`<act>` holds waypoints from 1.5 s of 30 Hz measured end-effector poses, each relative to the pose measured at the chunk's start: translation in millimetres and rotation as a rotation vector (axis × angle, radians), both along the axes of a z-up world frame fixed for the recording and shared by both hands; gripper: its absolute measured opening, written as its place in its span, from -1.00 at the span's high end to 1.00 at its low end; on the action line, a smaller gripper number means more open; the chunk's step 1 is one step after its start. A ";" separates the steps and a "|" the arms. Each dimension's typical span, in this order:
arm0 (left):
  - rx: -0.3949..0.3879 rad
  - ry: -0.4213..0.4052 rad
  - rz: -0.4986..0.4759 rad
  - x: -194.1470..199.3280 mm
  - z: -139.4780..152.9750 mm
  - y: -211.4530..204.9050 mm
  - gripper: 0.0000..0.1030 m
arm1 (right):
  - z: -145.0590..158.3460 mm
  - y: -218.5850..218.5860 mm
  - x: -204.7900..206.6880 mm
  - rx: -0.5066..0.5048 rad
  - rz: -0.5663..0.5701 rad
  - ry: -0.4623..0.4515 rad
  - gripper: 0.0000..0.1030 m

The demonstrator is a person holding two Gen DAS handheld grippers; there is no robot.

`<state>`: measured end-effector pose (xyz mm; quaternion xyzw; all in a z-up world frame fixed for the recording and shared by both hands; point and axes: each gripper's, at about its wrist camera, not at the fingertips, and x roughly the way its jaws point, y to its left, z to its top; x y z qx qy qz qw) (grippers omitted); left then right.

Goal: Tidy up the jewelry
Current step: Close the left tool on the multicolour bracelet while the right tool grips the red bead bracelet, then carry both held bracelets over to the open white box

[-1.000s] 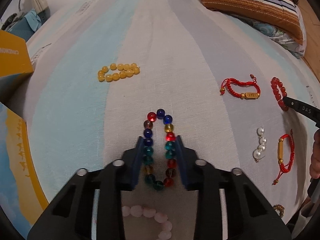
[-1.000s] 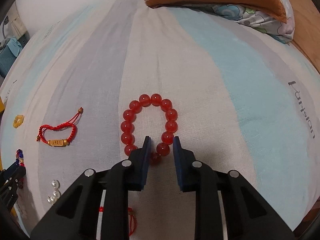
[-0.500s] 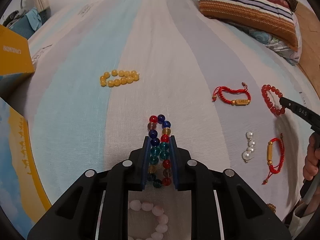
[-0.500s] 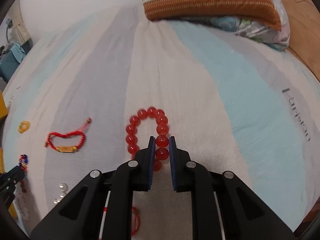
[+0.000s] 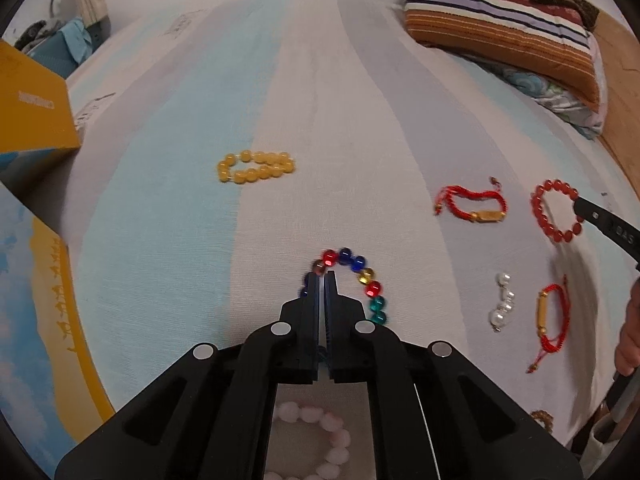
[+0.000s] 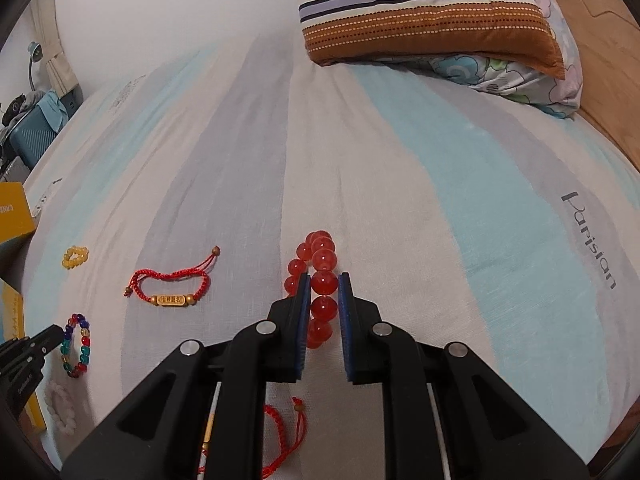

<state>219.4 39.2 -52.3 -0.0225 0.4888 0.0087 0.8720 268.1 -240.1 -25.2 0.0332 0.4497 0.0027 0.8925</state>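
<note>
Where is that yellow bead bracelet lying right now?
The yellow bead bracelet lies alone on the striped bedsheet, ahead and left of the left gripper, with the orange box further to its left.

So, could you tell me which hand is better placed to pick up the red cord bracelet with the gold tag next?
Neither is free: the left gripper is shut on the multicolour bead bracelet, the right gripper on the red bead bracelet. Once emptied, right; the red cord bracelet lies nearer it.
</note>
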 end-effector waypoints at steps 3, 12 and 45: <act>0.020 0.012 0.000 2.2 -4.9 -0.4 0.62 | -1.7 -0.3 2.8 -0.003 0.003 0.008 0.75; 0.031 0.027 -0.007 5.8 -11.7 -0.3 0.82 | -2.8 -1.6 3.4 -0.003 0.009 0.011 0.75; -0.041 -0.141 -0.024 -31.7 60.5 -1.6 0.82 | 42.9 10.1 -28.5 0.023 0.039 -0.102 0.75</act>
